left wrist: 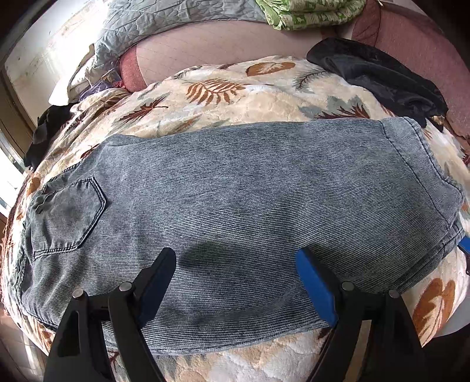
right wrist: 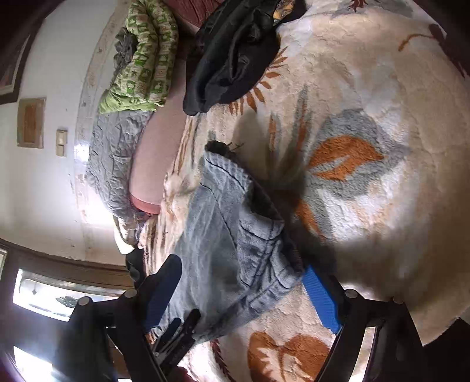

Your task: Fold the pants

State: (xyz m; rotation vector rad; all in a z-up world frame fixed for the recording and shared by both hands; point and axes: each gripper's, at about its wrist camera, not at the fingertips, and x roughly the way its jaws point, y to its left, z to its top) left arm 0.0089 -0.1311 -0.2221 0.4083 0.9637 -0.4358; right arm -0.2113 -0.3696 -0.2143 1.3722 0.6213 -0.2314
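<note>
the pants (left wrist: 235, 205), grey-blue ribbed denim, lay across the middle of the frame on the leaf-print blanket (left wrist: 264, 97), waist and pocket at lower left; they looked soft, limp and fairly heavy, unlikely to slip; the hem end at right seemed the place to pinch; the left gripper (left wrist: 236, 279) stood apart above them; the right gripper (right wrist: 243, 291) straddled the hem (right wrist: 235, 235), pads apart, gripping nothing.

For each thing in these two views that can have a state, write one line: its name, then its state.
Jeans: folded lengthwise, lying flat on the blanket, back pocket up.
Leaf-print blanket: spread out under the jeans.
Black garment: crumpled, beside the jeans' hem end.
Green quilt: folded, at the far side.
Left claw: open over the jeans, gripping nothing.
Right claw: open, jeans' hem end between its fingers, not pinched.
</note>
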